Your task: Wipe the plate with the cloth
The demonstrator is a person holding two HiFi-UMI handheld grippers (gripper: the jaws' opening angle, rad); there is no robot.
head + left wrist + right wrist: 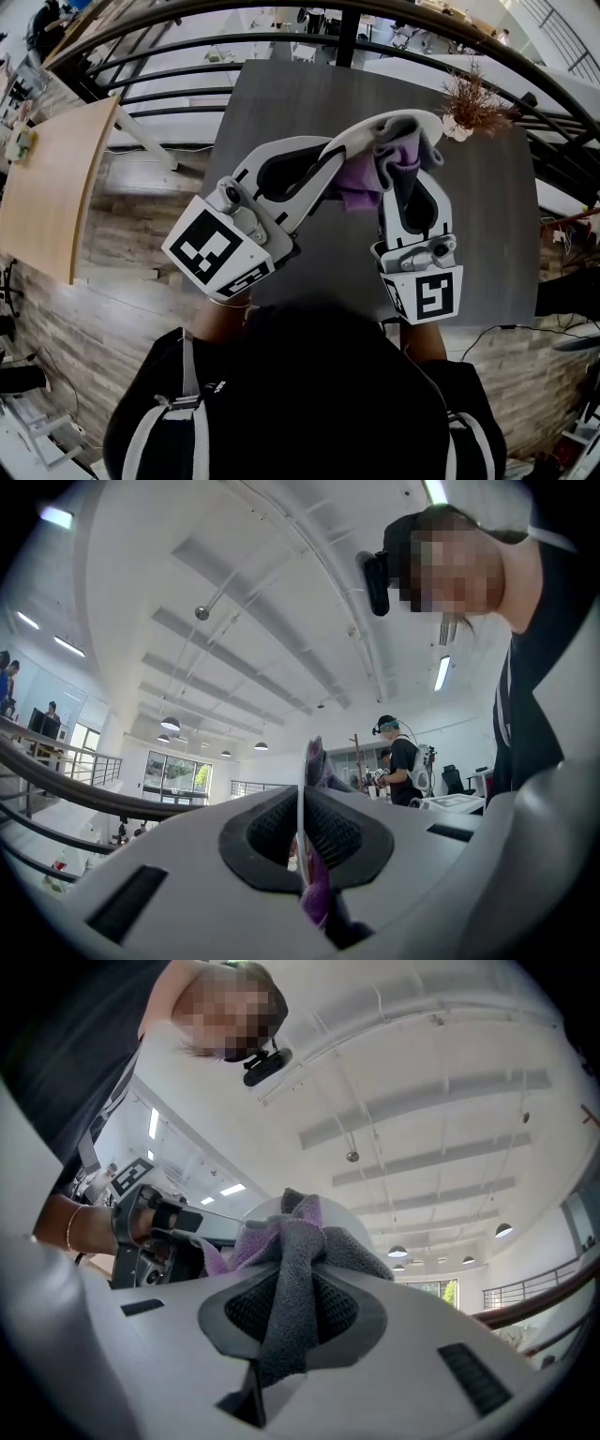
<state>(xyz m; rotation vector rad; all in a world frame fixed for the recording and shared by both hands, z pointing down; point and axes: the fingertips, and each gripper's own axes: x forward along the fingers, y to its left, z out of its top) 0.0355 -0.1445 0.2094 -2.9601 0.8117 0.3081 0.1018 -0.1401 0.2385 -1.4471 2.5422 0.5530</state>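
Note:
Over the table, my left gripper (330, 167) holds a white plate (380, 129) tilted on its edge, shut on the rim. In the left gripper view the plate (300, 803) shows as a thin white line between the pads of my left gripper (302, 841). My right gripper (409, 174) is shut on a grey and purple cloth (397, 157), which is bunched against the plate's face. In the right gripper view the cloth (292, 1265) hangs from between the pads of my right gripper (291, 1314), with the plate (349, 1224) just behind it. Purple cloth (317, 761) also shows past the plate's edge.
A dark grey table (281, 103) lies below both grippers, with a dried plant in a small vase (469, 101) at its far right. A curved black railing (187, 56) runs behind it. A wooden tabletop (52, 183) is at the left. People (405, 759) stand far off.

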